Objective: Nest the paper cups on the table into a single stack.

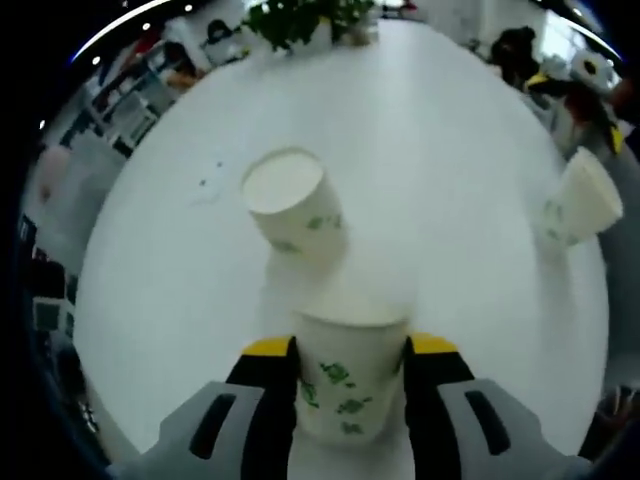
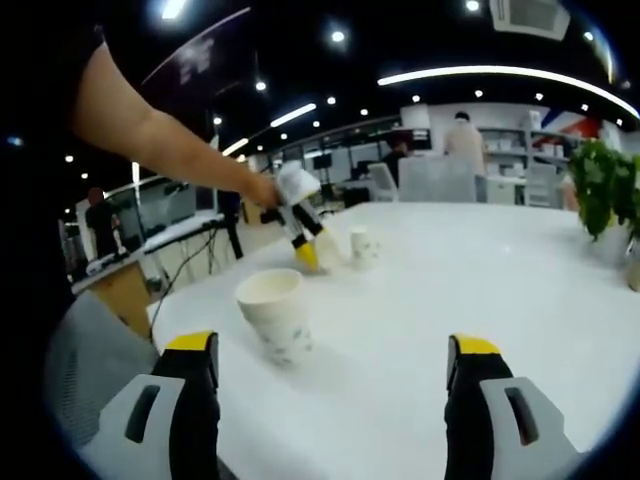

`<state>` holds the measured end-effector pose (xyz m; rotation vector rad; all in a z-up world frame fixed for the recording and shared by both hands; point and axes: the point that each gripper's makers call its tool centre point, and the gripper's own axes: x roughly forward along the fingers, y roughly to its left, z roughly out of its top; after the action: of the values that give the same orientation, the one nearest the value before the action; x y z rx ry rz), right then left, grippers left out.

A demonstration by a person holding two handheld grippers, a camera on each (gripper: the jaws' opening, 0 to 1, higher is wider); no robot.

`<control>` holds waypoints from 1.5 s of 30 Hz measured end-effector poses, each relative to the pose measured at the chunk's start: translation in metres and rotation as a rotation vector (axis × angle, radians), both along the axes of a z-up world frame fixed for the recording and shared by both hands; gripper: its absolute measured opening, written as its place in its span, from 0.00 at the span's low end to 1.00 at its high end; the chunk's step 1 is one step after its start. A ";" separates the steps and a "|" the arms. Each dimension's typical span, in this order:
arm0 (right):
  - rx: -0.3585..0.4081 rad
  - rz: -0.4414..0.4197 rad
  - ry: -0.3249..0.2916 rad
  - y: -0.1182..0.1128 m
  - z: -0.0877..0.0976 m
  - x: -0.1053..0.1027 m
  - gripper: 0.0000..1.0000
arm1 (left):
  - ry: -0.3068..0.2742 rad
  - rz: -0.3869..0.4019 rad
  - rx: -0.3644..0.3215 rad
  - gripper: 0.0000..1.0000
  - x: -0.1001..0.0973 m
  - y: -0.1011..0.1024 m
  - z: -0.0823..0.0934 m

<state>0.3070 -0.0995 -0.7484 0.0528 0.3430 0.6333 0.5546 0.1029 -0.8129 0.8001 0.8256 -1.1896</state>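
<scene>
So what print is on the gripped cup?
Green leaf print on white cup, clearest in left gripper view.

One white, green-printed paper cup is seen upright on the white table; a second cup is tilted just beyond it (mouth showing), a third cup well apart.

White table with paper cups

white cups (green leaf print), white table
</scene>
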 end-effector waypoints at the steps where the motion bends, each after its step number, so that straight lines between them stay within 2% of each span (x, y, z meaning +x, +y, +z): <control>1: -0.002 0.001 0.000 0.000 0.000 0.000 0.93 | 0.000 0.020 -0.015 0.42 0.003 0.002 -0.001; 4: -0.004 0.001 0.000 0.000 -0.001 0.000 0.93 | -0.010 0.080 -0.093 0.41 0.008 -0.002 0.011; 5: -0.003 -0.001 0.000 0.000 -0.001 0.000 0.93 | -0.012 0.121 -0.141 0.41 0.015 -0.004 0.015; 10: 0.000 -0.006 0.002 0.000 -0.001 0.000 0.93 | -0.022 0.198 -0.223 0.41 0.018 -0.005 0.032; 17: -0.036 0.012 -0.017 0.004 -0.002 -0.001 0.97 | -0.048 0.225 -0.305 0.40 0.018 -0.007 0.052; 22: -0.046 0.022 -0.012 0.005 -0.006 0.000 1.00 | -0.080 0.290 -0.459 0.40 0.027 -0.015 0.085; 24: -0.038 0.019 -0.007 0.005 -0.006 0.000 1.00 | -0.114 0.303 -0.489 0.40 0.032 -0.015 0.096; 28: -0.037 0.014 -0.009 0.003 -0.005 0.001 1.00 | -0.143 0.331 -0.560 0.40 0.034 -0.016 0.116; 31: -0.018 0.010 -0.067 0.003 0.006 0.005 1.00 | -0.176 0.358 -0.619 0.40 0.038 -0.016 0.131; 34: -0.041 0.011 -0.044 0.001 0.002 0.005 1.00 | -0.193 0.394 -0.692 0.40 0.040 -0.014 0.148; 37: -0.031 0.010 -0.044 0.001 0.003 0.004 1.00 | -0.197 0.420 -0.734 0.40 0.042 -0.011 0.156; 43: -0.039 0.014 -0.046 0.003 0.004 0.002 1.00 | -0.213 0.470 -0.877 0.39 0.039 -0.013 0.183; 45: -0.040 0.014 -0.048 0.002 0.004 0.002 1.00 | -0.220 0.480 -0.899 0.39 0.037 -0.013 0.187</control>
<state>0.3092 -0.0973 -0.7443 -0.0029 0.3098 0.6404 0.5919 0.0894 -0.6257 -0.0217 0.2109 -0.8776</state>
